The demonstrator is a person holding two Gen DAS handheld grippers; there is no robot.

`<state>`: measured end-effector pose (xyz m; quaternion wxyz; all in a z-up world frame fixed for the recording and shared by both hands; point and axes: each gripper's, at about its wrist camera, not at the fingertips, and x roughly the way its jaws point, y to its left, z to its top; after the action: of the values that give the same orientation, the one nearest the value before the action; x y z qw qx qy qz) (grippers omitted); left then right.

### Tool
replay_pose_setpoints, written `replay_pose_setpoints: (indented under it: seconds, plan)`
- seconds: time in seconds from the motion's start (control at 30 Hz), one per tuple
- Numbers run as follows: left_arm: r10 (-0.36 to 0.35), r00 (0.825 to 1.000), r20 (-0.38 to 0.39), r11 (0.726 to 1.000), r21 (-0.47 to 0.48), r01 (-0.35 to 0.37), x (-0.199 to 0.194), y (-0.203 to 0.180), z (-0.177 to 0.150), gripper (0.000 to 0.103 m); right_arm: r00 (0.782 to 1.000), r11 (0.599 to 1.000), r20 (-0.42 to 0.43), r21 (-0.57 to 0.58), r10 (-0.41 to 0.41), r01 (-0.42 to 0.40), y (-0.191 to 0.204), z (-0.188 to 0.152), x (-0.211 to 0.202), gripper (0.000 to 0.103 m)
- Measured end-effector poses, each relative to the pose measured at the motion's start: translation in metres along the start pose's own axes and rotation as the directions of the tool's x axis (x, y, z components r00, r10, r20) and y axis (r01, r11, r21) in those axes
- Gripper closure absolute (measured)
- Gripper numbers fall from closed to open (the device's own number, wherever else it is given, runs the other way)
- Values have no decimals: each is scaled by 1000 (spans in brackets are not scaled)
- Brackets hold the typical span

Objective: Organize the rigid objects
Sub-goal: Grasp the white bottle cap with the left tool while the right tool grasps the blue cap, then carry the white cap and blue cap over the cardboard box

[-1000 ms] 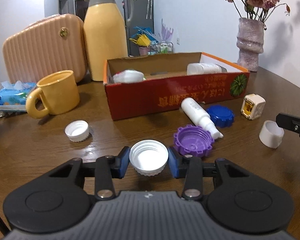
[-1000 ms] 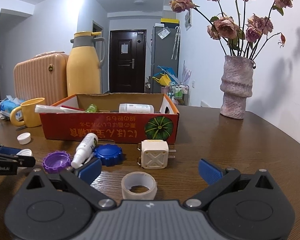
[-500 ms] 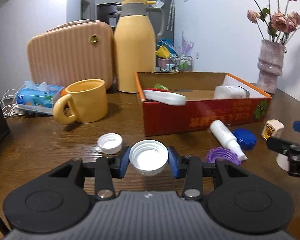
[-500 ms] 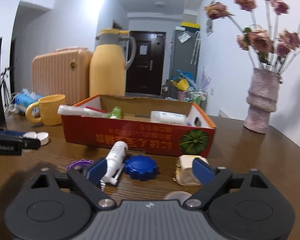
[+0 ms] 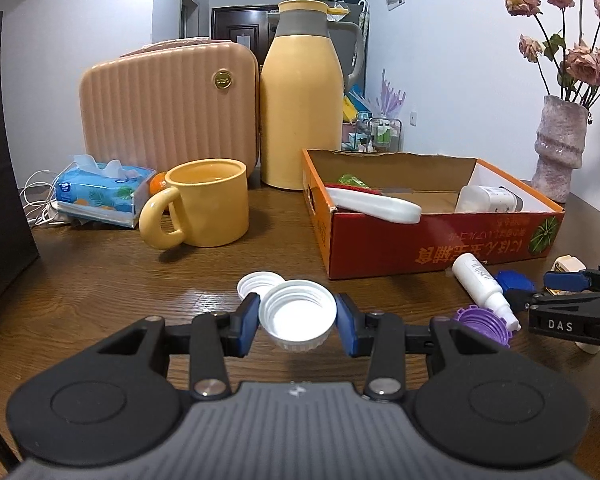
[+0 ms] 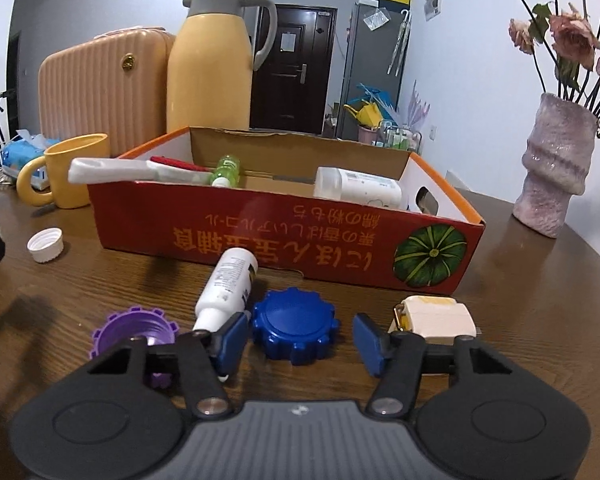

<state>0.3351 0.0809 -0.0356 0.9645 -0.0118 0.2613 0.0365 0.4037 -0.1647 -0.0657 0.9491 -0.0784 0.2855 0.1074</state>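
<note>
Table (image 5: 100,288) of dark wood filled my left wrist view. My left gripper (image 5: 297,320) clamped a white cap (image 5: 297,317), open side up, above the table's near edge; a smaller white cap (image 5: 256,282) lay just beyond.

In my right wrist view, my right gripper (image 6: 296,338) had just been closing, its blue pads either side of a blue cap (image 6: 294,326) but not pressing it, near the red box (image 6: 284,236).
</note>
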Motion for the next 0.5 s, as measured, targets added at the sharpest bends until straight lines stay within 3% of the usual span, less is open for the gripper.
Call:
replay_pose_setpoints:
  seconds: [0.13,0.5]
  plan:
    - [-1,1000,6,1000,1,1,-1,0,0,62,1000,1000,-15,9,3,-3,-2,2,7,53]
    - [-1,1000,4,1000,2,1,-1,0,-1,62,999,999,-44,40,28,-26,-3,7,22,53]
